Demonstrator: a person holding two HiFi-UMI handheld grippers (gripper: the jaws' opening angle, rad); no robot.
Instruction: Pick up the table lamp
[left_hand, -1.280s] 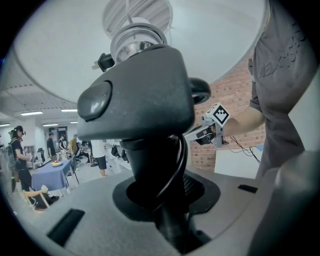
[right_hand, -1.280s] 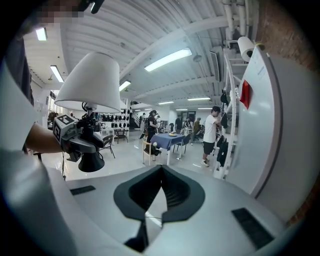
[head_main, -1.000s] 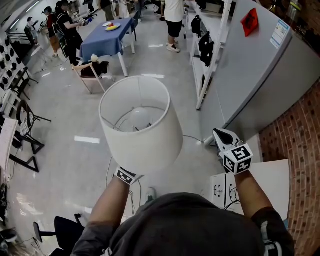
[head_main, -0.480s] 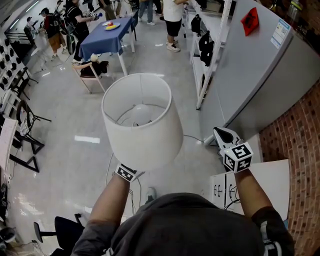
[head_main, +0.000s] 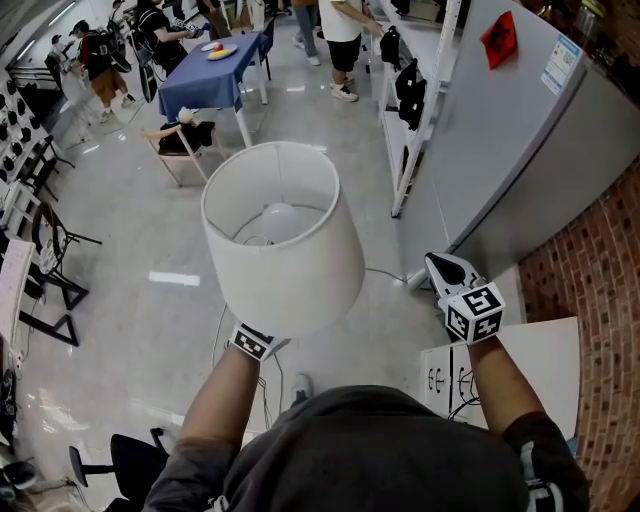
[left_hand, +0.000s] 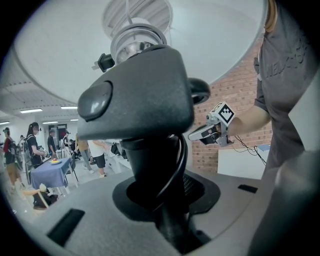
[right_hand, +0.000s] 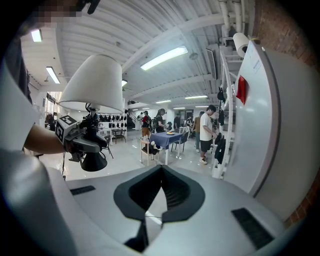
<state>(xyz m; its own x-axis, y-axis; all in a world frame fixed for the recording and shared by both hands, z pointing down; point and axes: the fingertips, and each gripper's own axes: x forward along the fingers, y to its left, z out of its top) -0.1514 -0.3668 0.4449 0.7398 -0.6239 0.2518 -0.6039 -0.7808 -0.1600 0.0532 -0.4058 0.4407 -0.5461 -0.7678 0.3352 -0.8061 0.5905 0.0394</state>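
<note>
The table lamp hangs in the air in front of me, its white shade tilted away and the bulb visible inside. My left gripper is shut on the lamp's black stem, with the cord running beside it. In the head view the shade hides these jaws, and only the marker cube shows. The right gripper view shows the shade above the left gripper and the black base below it. My right gripper is held out to the right, apart from the lamp, shut on nothing.
A tall white cabinet and a brick wall stand to the right. A white table with a power strip is under my right arm. A blue table, a chair and several people are far ahead. The lamp's cord hangs toward the floor.
The lamp and both grippers keep almost the same place; the shade sits slightly higher in the picture. People near the blue table have moved.
</note>
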